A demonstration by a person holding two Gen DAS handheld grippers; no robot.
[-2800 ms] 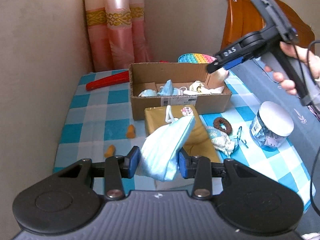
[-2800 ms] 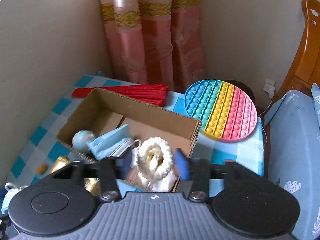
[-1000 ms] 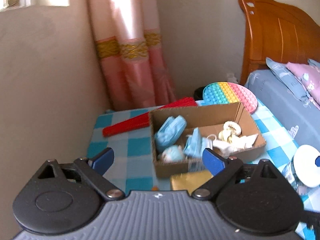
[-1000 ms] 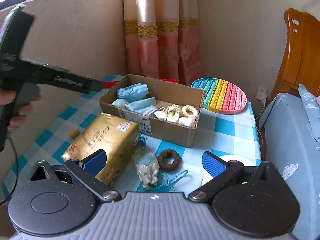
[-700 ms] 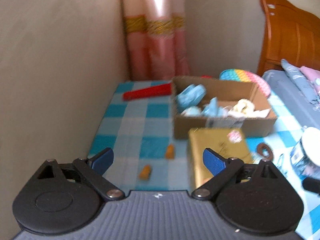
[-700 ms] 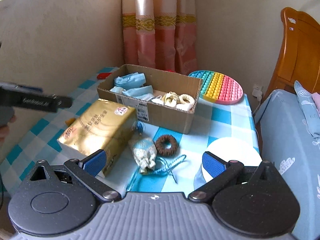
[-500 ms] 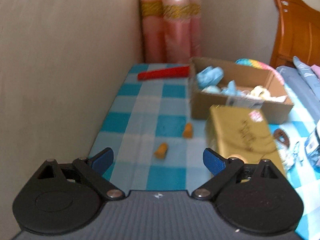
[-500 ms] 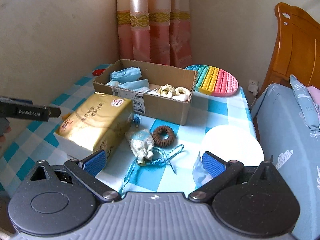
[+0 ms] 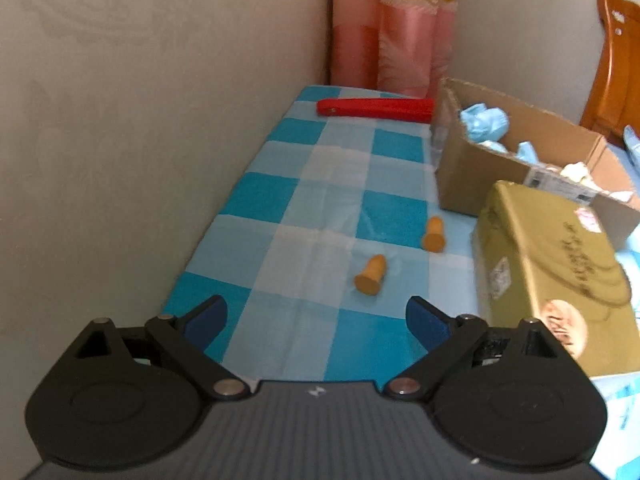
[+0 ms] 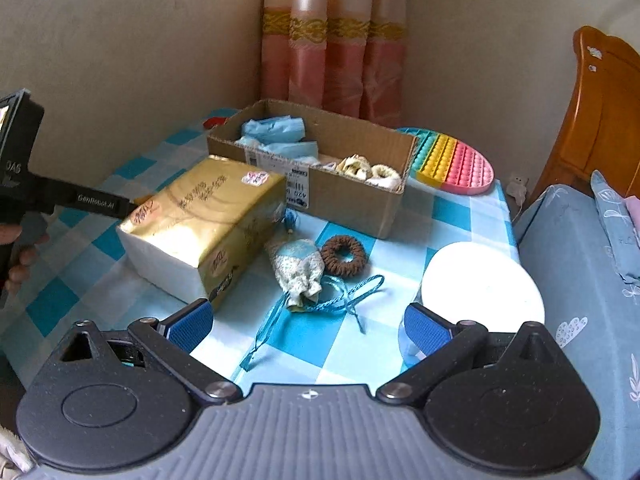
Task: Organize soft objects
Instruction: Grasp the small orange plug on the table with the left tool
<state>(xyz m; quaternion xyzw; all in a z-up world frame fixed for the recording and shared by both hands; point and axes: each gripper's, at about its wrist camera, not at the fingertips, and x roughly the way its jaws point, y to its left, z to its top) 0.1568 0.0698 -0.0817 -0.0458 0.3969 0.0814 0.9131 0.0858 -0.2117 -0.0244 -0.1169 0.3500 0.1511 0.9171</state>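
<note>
An open cardboard box [image 10: 352, 196] holds blue face masks [image 10: 272, 130] and cream scrunchies [image 10: 372, 172]; it also shows in the left wrist view [image 9: 472, 184]. A gold tissue pack [image 10: 200, 224] lies in front of it. A drawstring pouch [image 10: 298, 268] and a brown scrunchie [image 10: 344, 256] lie on the checked cloth ahead of my right gripper [image 10: 308, 324], which is open and empty. My left gripper [image 9: 316, 316] is open and empty, just behind two orange earplugs [image 9: 372, 274].
A red folded fan [image 9: 376, 110] lies by the curtain. A rainbow pop-it mat [image 10: 456, 164] sits behind the box. A white-lidded jar [image 10: 480, 284] stands close to my right fingertip. Wall on the left, bed on the right.
Both grippers let go of their items into the box and pulled back. The left gripper swung left toward the earplugs. The right gripper drew back and lowered a little.
</note>
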